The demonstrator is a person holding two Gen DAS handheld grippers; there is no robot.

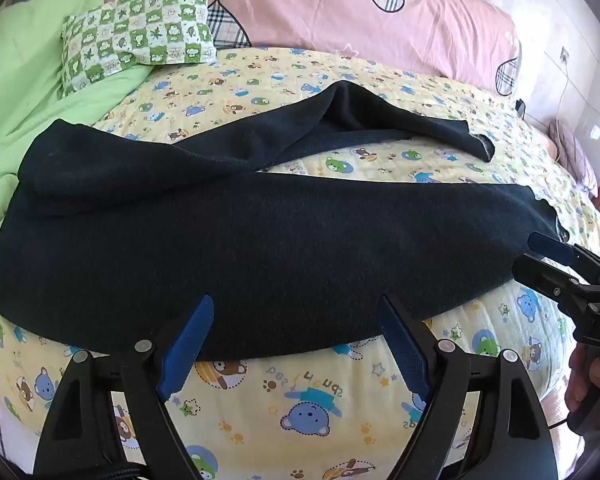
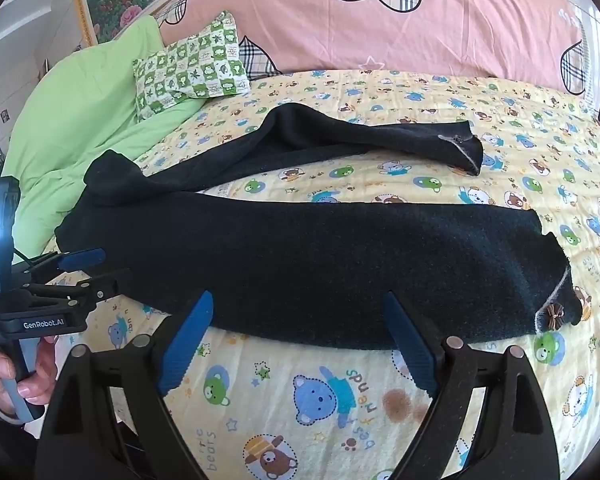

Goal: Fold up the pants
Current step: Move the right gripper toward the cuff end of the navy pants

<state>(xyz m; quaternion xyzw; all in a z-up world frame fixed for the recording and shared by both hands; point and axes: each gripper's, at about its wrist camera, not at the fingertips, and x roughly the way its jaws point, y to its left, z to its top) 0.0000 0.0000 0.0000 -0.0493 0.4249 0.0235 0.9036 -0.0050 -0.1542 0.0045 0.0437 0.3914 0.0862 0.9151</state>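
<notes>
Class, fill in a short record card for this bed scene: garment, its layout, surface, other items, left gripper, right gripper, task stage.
garment: dark pants
layout: spread flat, legs apart, near leg straight, far leg angled away
surface: yellow bear-print sheet
other items: green checked pillow, green blanket, pink quilt
left gripper: open, at the pants' near edge, holding nothing
right gripper: open, near edge, holding nothing
task stage: no fold made yet

Bed (image 1: 308, 392) covered by yellow quilt with bear print. Dark pants (image 1: 240, 240) lie spread across quilt, two legs apart. Green-white checked pillow (image 1: 140, 28) and green blanket (image 1: 40, 80) at far left, pink cushion (image 1: 360, 12) along back.
</notes>
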